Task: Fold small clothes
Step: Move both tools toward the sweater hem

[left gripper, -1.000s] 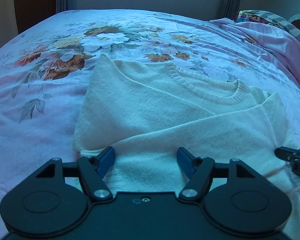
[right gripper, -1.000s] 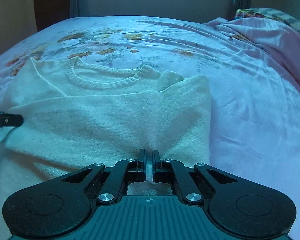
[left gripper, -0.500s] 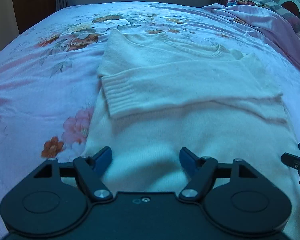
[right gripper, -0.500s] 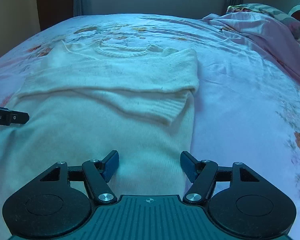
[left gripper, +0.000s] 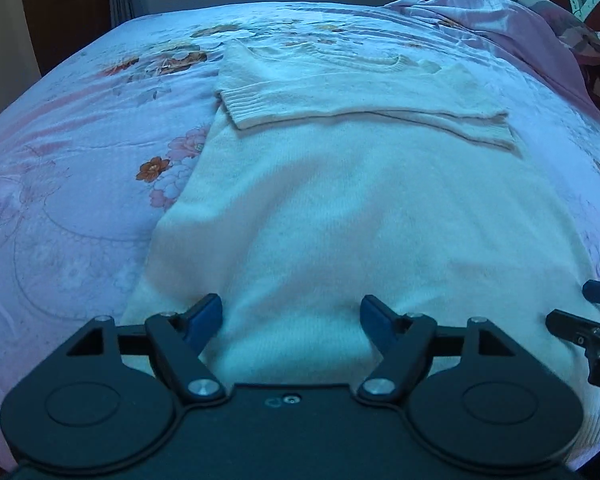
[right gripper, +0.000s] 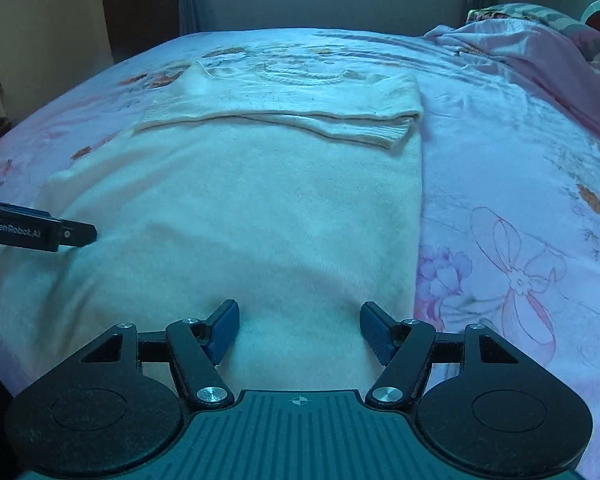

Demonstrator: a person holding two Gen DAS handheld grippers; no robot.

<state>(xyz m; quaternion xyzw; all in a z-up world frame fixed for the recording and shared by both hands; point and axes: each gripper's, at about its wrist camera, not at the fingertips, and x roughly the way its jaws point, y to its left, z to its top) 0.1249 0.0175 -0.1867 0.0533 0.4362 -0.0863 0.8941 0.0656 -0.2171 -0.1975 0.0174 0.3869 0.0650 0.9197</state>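
1. Nearest: my left gripper (left gripper: 291, 314), jaws spread wide, holding nothing. It hovers over the near hem of the sweater (left gripper: 360, 216). My right gripper (right gripper: 299, 322) is the same: jaws spread, empty, low over the hem's right portion.
2. Change: a second ago my right jaws were pressed together on a sleeve, up near the collar. Half a second ago they had already let go. Both grippers have since backed away to the bottom edge.
3. Meaning, as I judge it: the sleeve fold is done; next comes pinching the hem at two points and carrying it up toward the collar.
4. Middle: the sweater lies flat on the bed (left gripper: 80, 184), body smooth, hem toward me.
5. Farther: two sleeves, both folded across the chest, one overlapping the other; ribbed cuffs show at left (left gripper: 246, 102) and right (right gripper: 384, 132). Beyond them, one ribbed collar (right gripper: 300, 74).
6. Farthest: one rumpled pink blanket (right gripper: 540, 52) at the far right.
7. Count: one sweater, two sleeves, two grippers, one blanket.
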